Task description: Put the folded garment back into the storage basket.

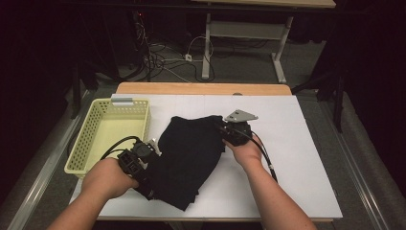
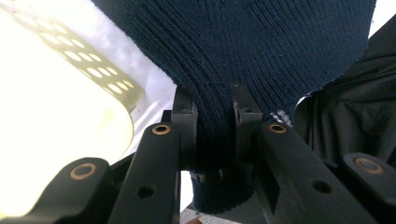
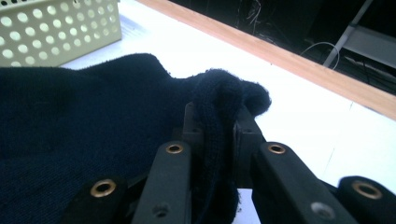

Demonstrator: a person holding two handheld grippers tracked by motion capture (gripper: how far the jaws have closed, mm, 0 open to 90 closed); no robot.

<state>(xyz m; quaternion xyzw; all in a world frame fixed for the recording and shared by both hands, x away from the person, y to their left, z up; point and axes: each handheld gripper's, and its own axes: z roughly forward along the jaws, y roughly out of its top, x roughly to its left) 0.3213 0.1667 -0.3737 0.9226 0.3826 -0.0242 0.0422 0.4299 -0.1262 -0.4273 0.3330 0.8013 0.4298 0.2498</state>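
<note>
Garment: dark knit cloth lay on the white worktop, beside the yellow basket.
Left tongs: clamped on the cloth's edge.
Right tongs: pinched its far corner.

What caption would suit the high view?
Two hand-held grippers, left and right, pinch a dark knit garment beside a yellow basket.

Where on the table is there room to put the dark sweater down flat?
Bare white table lies right of the right gripper, and a strip runs behind the sweater to the wooden edge. It is crowded between the yellow basket and left gripper.
</note>
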